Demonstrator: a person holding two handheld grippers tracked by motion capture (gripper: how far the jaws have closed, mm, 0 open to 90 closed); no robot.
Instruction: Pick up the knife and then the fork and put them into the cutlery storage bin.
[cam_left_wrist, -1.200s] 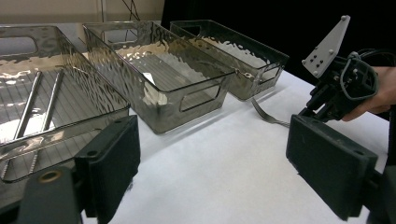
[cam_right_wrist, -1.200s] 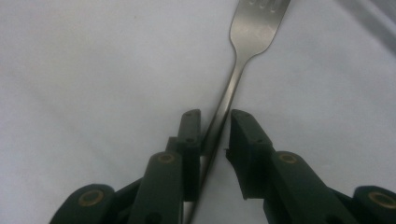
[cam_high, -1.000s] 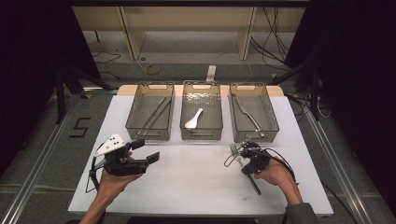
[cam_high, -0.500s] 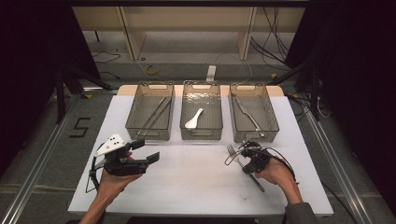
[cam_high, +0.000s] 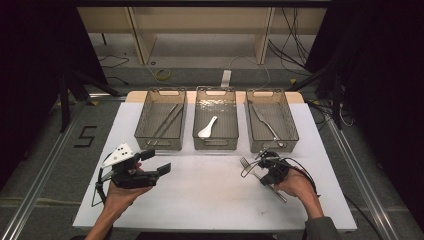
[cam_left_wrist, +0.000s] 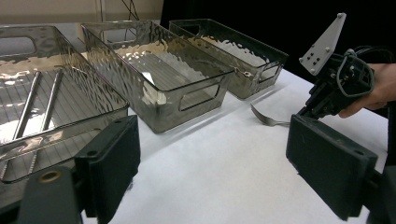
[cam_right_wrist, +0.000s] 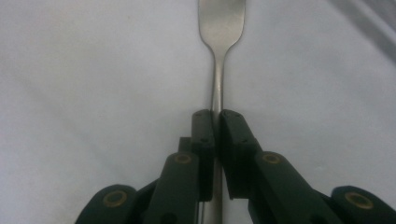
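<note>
Three clear ribbed plastic bins (cam_high: 216, 125) are lined up across the far half of the white table (cam_high: 210, 200); open room is left in front of them. One silver metal fork (cam_right_wrist: 217, 56) is pinched at its handle between the just-closed jaws of the right gripper (cam_right_wrist: 215, 116), before the rightmost bin. The left gripper (cam_left_wrist: 210, 163) is held wide open, empty, near the left edge.
</note>
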